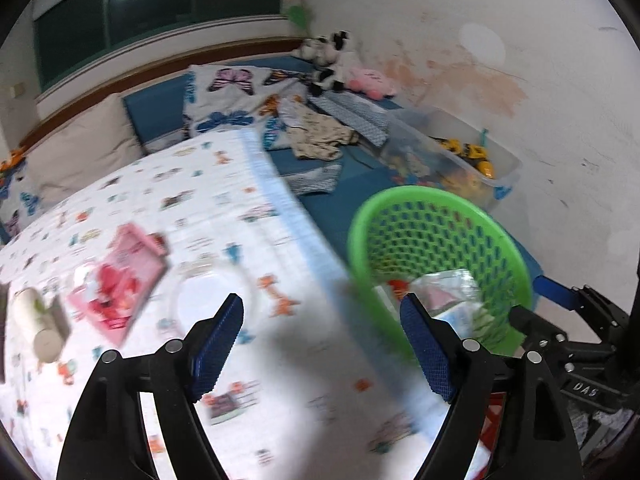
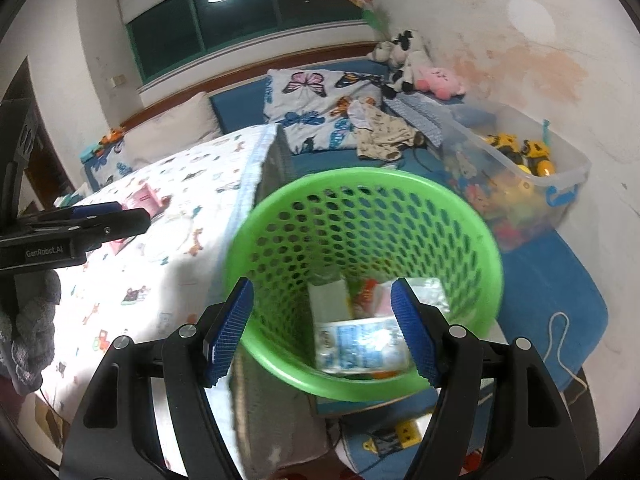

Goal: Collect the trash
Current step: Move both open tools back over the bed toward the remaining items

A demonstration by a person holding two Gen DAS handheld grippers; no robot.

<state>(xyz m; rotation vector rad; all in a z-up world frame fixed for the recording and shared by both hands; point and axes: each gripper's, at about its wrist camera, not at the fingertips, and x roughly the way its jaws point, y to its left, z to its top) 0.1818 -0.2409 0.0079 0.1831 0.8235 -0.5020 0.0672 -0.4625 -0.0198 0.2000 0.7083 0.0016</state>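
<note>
green basket (image 2: 362, 216) mouth open above, wrappers (image 2: 360, 342) inside

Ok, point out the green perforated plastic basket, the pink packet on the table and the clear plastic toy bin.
green perforated plastic basket (image 2: 472, 224): right wrist view, on its far inner wall.
pink packet (image 1: 120, 280): left wrist view, on its middle.
clear plastic toy bin (image 2: 568, 168): right wrist view, on its rim.

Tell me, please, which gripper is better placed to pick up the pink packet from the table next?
Left, probably. The left gripper is open over the table, the pink packet just ahead of it. The right gripper, also open, hangs over the green basket, off the table.
</note>
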